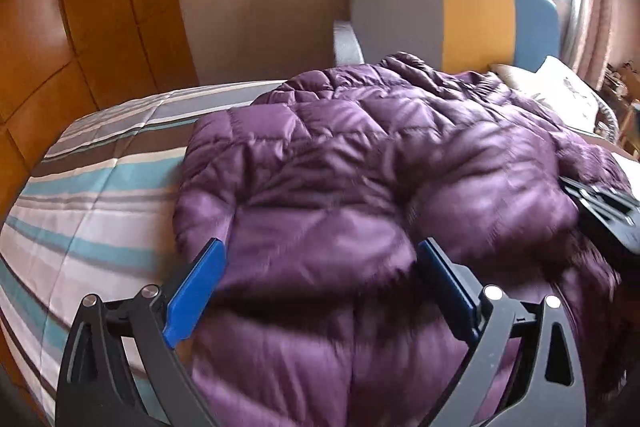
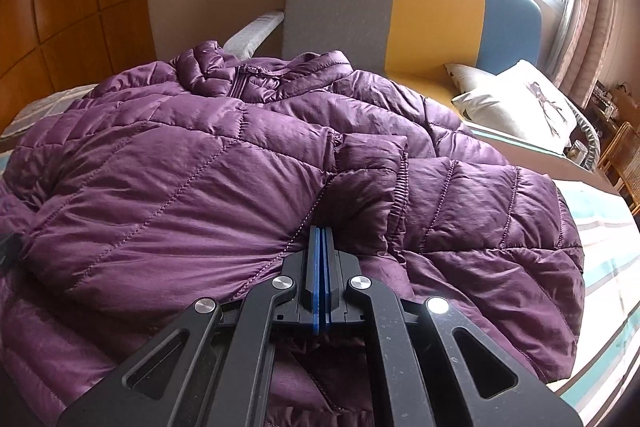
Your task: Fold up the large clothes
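Observation:
A large purple quilted puffer jacket (image 1: 360, 163) lies spread on a striped bed, its collar and zipper at the far end (image 2: 240, 83). My left gripper (image 1: 322, 255) is open, its blue pads wide apart just above the jacket's near left part. My right gripper (image 2: 322, 231) is shut, its blue pads pressed together at a fold of the jacket (image 2: 360, 195) beside a sleeve cuff; I cannot tell whether fabric is pinched between them. The right gripper's black body shows at the right edge of the left wrist view (image 1: 608, 215).
The striped bedspread (image 1: 92, 211) shows left of the jacket and also to its right (image 2: 608, 267). A grey, yellow and blue headboard (image 2: 400, 7) stands behind. A white pillow (image 2: 520, 103) lies at the far right. Wooden wardrobe panels (image 1: 80, 27) stand at the left.

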A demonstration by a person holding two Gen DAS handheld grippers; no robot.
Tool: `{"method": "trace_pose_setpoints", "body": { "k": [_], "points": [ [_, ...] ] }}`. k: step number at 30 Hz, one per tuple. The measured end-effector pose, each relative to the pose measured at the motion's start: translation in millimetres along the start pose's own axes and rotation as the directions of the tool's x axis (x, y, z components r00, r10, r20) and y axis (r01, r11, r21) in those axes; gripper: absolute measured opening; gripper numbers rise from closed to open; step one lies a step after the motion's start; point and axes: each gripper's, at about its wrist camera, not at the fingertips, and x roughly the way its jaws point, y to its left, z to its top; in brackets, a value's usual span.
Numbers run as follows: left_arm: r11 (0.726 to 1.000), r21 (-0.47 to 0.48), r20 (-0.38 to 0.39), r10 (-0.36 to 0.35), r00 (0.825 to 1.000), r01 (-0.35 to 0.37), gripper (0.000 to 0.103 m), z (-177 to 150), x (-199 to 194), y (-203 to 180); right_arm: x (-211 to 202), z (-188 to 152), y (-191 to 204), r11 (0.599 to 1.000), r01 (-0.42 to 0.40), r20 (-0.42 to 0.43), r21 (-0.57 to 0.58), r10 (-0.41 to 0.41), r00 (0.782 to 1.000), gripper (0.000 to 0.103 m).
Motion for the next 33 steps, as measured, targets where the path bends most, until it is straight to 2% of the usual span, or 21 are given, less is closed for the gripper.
{"method": "trace_pose_setpoints", "body": {
  "k": [3,6,8,11,15,17,19,21,26,33],
  "points": [
    [1.000,-0.003,-0.010,0.025,1.000,-0.025,0.099,-8,-1,6,-3,-1,2,1.000,0.013,0.006,-0.010,-0.013,1.000,0.001],
    [0.997,-0.059,-0.106,0.035,0.994,-0.042,0.101,-11,20,16,-2,-1,2,1.000,0.014,0.003,-0.009,-0.014,1.000,0.001],
    [0.996,-0.086,-0.147,-0.005,0.989,-0.008,0.101,-13,31,22,0,-1,1,1.000,0.014,-0.001,-0.008,-0.014,1.000,0.001],
    [0.997,-0.075,-0.146,0.005,0.989,-0.016,0.101,-13,28,20,0,1,3,1.000,0.017,-0.010,-0.015,-0.017,1.000,0.001],
    [0.994,-0.109,-0.130,-0.016,0.991,0.002,0.101,-16,11,28,-16,5,-1,0.999,-0.001,-0.029,-0.042,0.000,1.000,0.001],
    [0.993,-0.117,-0.113,-0.030,0.993,0.016,0.101,-21,-1,32,-33,1,-2,0.998,-0.013,-0.013,-0.059,0.012,1.000,0.007],
    [0.993,-0.113,-0.094,-0.050,0.994,0.039,0.101,-29,-17,34,-53,-6,-5,0.997,-0.033,0.003,-0.069,0.033,0.999,0.029],
    [0.994,-0.098,-0.073,-0.060,0.996,0.052,0.101,-38,-30,34,-70,-13,-8,0.997,-0.029,0.027,-0.072,0.031,0.999,0.039],
    [0.996,-0.041,-0.062,-0.080,0.995,0.077,0.101,-69,-59,34,-105,-39,-21,0.998,-0.057,0.016,-0.030,0.058,0.998,0.039],
    [0.993,-0.065,-0.044,-0.096,0.994,0.093,0.101,-97,-82,47,-137,-72,-28,0.998,-0.057,0.008,-0.018,0.057,0.998,0.039]
  ]
}}
